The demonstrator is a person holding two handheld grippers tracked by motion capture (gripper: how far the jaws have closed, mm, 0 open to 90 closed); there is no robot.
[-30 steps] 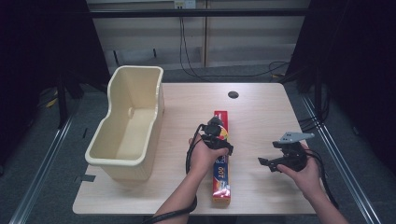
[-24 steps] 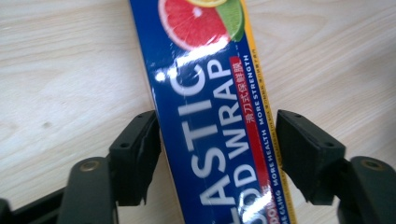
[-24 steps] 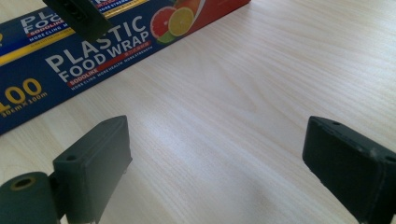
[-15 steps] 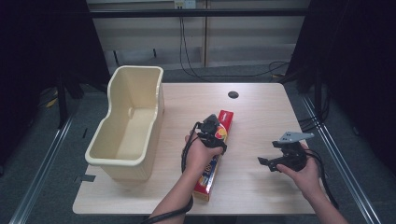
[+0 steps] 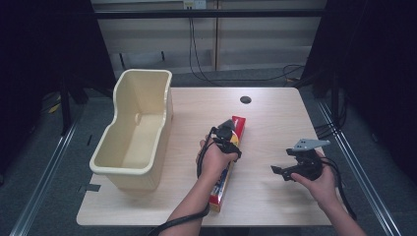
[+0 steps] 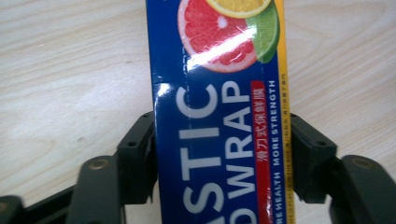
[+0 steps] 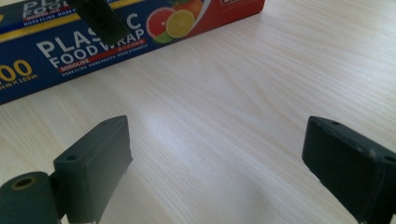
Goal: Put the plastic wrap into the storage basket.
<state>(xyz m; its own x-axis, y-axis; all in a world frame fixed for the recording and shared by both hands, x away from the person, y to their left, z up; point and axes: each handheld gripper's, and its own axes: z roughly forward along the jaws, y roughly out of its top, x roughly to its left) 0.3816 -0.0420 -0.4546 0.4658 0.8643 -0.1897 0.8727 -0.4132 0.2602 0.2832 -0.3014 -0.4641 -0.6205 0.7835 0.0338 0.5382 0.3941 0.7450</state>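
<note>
Plastic wrap box (image 5: 227,167), long and blue-red-yellow, is lying on the wooden table (image 5: 275,118) about mid-table, running from near the front edge up toward the middle, tilted a bit off straight. Left claw (image 5: 227,133) is sitting over the far part of the box, person's left hand (image 5: 214,160) behind it. In the left gripper view the box (image 6: 219,116) is running up between the two black jaws, pads pressing on both long sides, so the claw is gripping the box; the jaws have just been closing onto it. Print is showing citrus slices and the words PLASTIC FOOD WRAP, glare across the fruit. Whether the box is resting flat or lifting off the wood is hard to tell. Right claw (image 5: 280,172) is hovering at the right part of the table, well apart from the box, held by the right hand (image 5: 319,182), grey three-cornered plate on top, cable trailing back. In the right gripper view its jaws are standing wide with nothing between them, just bare table (image 7: 243,93) below, and the box (image 7: 107,37) is lying across the top left of that view with a dark jaw of the left claw across it. Cream plastic tub (image 5: 147,93) is sitting at the left side of the table, beside the box but not touching, inside looking bare. Small dark hole (image 5: 245,100) is showing in the tabletop near the far edge.
</note>
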